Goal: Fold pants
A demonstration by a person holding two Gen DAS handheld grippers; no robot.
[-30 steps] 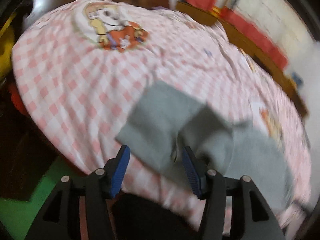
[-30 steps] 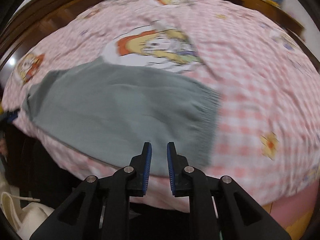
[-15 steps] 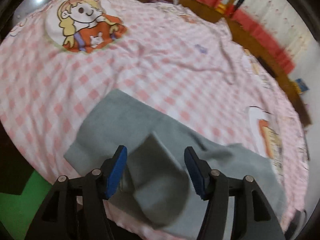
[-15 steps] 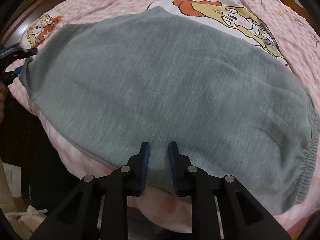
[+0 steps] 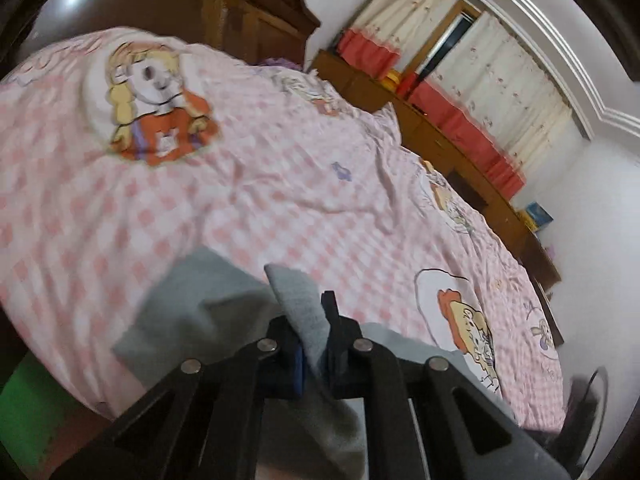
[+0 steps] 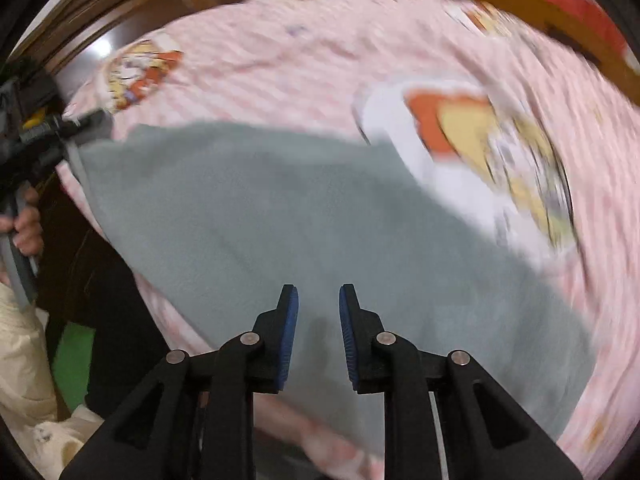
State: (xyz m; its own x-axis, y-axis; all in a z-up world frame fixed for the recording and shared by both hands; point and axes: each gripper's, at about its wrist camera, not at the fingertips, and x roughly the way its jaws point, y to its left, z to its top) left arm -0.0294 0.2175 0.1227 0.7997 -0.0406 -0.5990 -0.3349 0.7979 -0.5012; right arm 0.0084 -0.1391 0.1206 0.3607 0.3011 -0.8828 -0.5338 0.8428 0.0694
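left wrist: pants (image 5: 296, 308) hide bedsheet (image 5: 260, 184).

The grey knit pants (image 6: 304, 216) are spread on the pink checked bed sheet (image 5: 248, 184) near the bed's front edge; a wooden headboard (image 5: 192, 12) is set behind the bed.

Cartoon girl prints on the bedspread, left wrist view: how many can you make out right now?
4. A large print at upper left, a blurred one near the far edge, one along the right side, and one near right, beside the gray pants. The pants may hide more.
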